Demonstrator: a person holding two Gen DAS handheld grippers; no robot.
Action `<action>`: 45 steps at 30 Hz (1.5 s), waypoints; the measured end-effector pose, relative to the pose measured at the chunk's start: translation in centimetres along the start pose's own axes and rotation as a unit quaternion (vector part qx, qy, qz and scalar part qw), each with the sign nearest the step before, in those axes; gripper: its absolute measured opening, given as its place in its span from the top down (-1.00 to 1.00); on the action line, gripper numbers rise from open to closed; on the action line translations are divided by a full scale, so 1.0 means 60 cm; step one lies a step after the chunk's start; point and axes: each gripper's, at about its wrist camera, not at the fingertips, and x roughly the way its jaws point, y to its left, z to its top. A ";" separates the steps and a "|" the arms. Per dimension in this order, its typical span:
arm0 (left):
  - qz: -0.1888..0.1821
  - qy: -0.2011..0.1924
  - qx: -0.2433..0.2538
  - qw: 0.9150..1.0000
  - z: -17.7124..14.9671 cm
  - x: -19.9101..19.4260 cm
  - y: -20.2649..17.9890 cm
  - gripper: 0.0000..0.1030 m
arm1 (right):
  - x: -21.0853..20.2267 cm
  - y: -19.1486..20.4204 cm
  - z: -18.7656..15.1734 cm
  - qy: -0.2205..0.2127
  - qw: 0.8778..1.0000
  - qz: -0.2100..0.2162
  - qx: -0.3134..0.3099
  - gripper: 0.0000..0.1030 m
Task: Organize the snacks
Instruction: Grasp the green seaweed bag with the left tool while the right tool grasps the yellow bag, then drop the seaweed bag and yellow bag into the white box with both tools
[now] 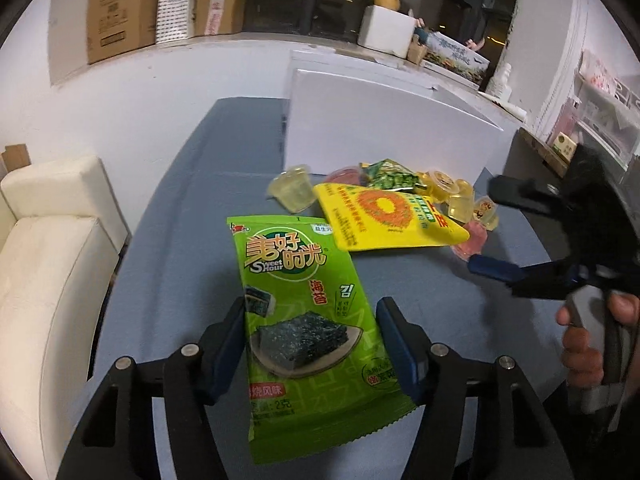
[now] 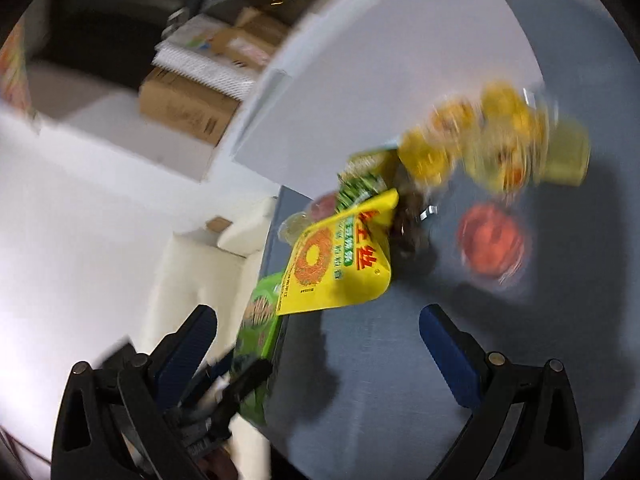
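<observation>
Left gripper (image 1: 310, 344): jaws part-way closed around the green seaweed packet (image 1: 308, 320). Both blue pads sit against the packet's side edges, so it reads as gripped.
Green seaweed packet: upright between the left fingers, printed face to the camera, serrated bottom edge nearest the lens. Whether its lower part rests on the table cannot be told. In the right wrist view only a blurred green edge (image 2: 260, 320) shows, at the table's near left edge.
Right gripper (image 2: 318, 344): jaws wide apart, nothing between the blue pads. Seen from the left wrist view (image 1: 486, 228) it reaches in from the right over the snack pile, a hand (image 1: 592, 340) wrapped around its grey handle.
Yellow packet (image 1: 384, 216): lies flat behind the seaweed packet, its corner overlapping the seaweed packet's top right. In the right wrist view (image 2: 340, 264) it is ahead of the open jaws, not touched by them.
Small green packet (image 1: 390, 176): behind the yellow packet, partly covered by it.
Jelly cups: one pale yellow cup (image 1: 294, 190) at the pile's left; a yellow cluster (image 1: 452, 192) at its right; pink cups (image 1: 470, 240) just beside the right gripper's lower fingertip. Right view blurred; a red-lidded cup (image 2: 492, 240) stands apart on bare table.
Table (image 1: 192, 220): grey-blue top.
White box (image 1: 380, 128): at the far end of the table, behind the pile.
Cream sofa (image 1: 48, 248): left of the table.
</observation>
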 end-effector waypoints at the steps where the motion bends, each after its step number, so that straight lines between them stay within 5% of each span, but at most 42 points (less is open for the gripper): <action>1: 0.005 -0.002 0.001 1.000 -0.005 -0.007 0.005 -0.34 | 0.005 -0.003 -0.001 0.000 1.000 0.003 0.007 -1.00; 10: 0.014 -0.019 0.002 1.000 -0.013 -0.029 0.016 -0.34 | 0.033 -0.007 -0.002 -0.022 0.999 -0.001 0.036 -1.00; 18: 0.011 -0.024 0.001 1.000 -0.017 -0.035 0.016 -0.34 | 0.085 0.031 0.010 -0.010 0.999 -0.038 0.002 -0.96; 21: 0.013 -0.027 0.000 1.000 -0.017 -0.038 0.018 -0.34 | 0.111 0.047 0.012 -0.006 0.996 -0.083 -0.025 -0.16; 22: 0.013 -0.027 0.000 1.000 -0.017 -0.038 0.020 -0.34 | 0.117 0.046 0.014 -0.005 0.996 -0.090 -0.025 0.37; 23: 0.014 -0.028 -0.001 1.000 -0.018 -0.038 0.020 -0.34 | 0.122 0.043 0.014 -0.001 0.996 -0.087 -0.023 0.54; 32: 0.018 -0.039 -0.006 0.999 -0.016 -0.047 0.020 -0.34 | 0.070 0.069 0.006 -0.045 0.997 -0.054 -0.039 0.68; 38: 0.012 -0.055 -0.001 0.998 -0.002 -0.063 0.016 -0.34 | 0.010 0.116 0.000 -0.089 0.989 -0.071 -0.096 0.69; 41: 0.008 -0.068 0.004 0.998 0.015 -0.072 0.010 -0.34 | -0.024 0.154 0.000 -0.116 0.977 -0.102 -0.149 0.69; 45: -0.002 -0.094 0.020 0.995 0.055 -0.086 -0.010 -0.35 | -0.080 0.223 0.020 -0.172 0.940 -0.169 -0.244 0.69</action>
